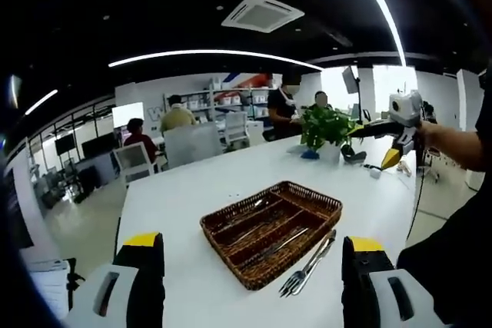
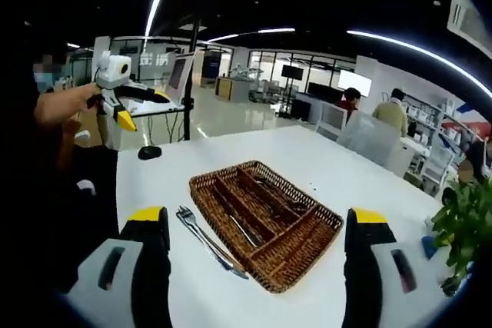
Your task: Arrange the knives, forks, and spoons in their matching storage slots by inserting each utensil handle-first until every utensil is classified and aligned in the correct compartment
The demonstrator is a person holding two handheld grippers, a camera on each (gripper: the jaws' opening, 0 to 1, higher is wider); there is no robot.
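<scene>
- My left tongs (image 1: 251, 282) stand wide, both jaws rising at the bottom of the left gripper view with nothing between them; they hang above the near edge of the white desk (image 1: 192, 197).
- My right tongs (image 2: 261, 266) are spread wide as well and hold nothing, above the desk in the right gripper view.
- The wicker tray (image 1: 319, 199) sits on the desk ahead of both tongs, split into long slots; I see a few utensils lying in the slots, but I cannot tell knives from spoons there.
- A fork (image 1: 306, 269) lies on the desk just beside the tray's long side, prongs toward me in the left gripper view; it looks like two pieces lying together, though I cannot be sure. In the right gripper view the same fork (image 2: 206, 240) lies left of the tray (image 2: 223, 217).
- Nothing stands between the tongs and the tray.
- A potted plant (image 1: 327, 130) stands on the far part of the desk, with small things beside it that I cannot make out.
- White chairs (image 1: 192, 144) line the far side of the desk, people sit or stand behind, and shelves (image 1: 231, 105) back the room.
- In the right gripper view a small dark thing (image 2: 149, 152) rests on the desk's far corner.
</scene>
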